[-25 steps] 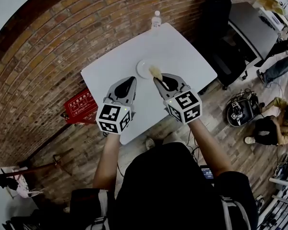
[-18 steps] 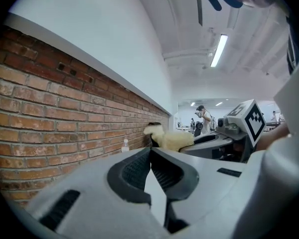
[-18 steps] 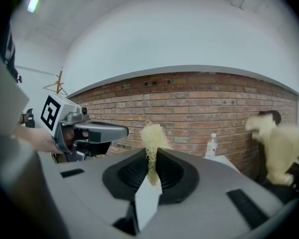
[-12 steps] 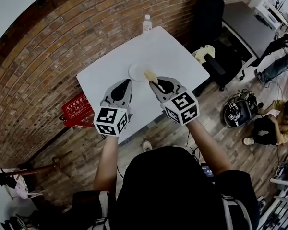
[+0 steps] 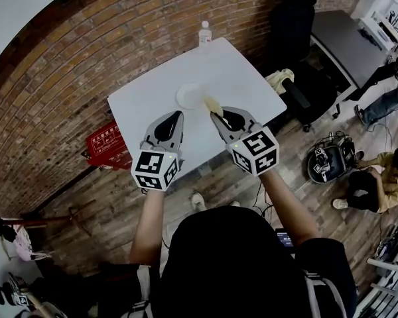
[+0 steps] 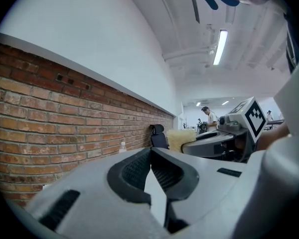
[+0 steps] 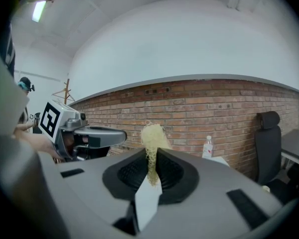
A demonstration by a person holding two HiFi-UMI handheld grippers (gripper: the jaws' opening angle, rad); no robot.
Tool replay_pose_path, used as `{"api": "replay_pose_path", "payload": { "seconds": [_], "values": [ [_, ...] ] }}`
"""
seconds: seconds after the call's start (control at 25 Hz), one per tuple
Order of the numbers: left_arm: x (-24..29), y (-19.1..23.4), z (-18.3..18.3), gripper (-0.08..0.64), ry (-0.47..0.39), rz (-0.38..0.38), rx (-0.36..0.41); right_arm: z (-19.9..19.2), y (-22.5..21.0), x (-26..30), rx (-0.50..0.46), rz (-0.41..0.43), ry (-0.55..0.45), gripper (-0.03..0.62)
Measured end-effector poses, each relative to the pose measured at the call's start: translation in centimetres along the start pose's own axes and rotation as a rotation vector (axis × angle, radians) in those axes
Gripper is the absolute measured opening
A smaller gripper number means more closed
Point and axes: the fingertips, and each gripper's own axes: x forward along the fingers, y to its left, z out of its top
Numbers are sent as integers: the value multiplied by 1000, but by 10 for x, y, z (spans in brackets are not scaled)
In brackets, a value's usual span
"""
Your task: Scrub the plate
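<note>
Head view: your right claw (image 5: 215, 115) grips the pale yellow fibrous scrubbing pad (image 5: 213, 103) at 4 o'clock of the round white plate (image 5: 188, 96) on the white surface (image 5: 242, 78); your left claw (image 5: 177, 114) is closed, empty. Lower the pad flat, press gently, circle.

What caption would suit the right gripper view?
Right gripper shut on a yellow scrubber, brick wall and water bottle behind.

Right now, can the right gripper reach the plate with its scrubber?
Probably yes: the right gripper holds the scrubber just short of the plate, with nothing between them.
</note>
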Motion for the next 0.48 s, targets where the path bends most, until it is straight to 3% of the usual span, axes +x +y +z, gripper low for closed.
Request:
{"api": "replay_pose_path", "payload": {
  "seconds": [0.48],
  "values": [
    [-10, -12, 4, 20, -5, 46, 1, 10, -1, -15, -2, 16, -50, 44]
  ]
}}
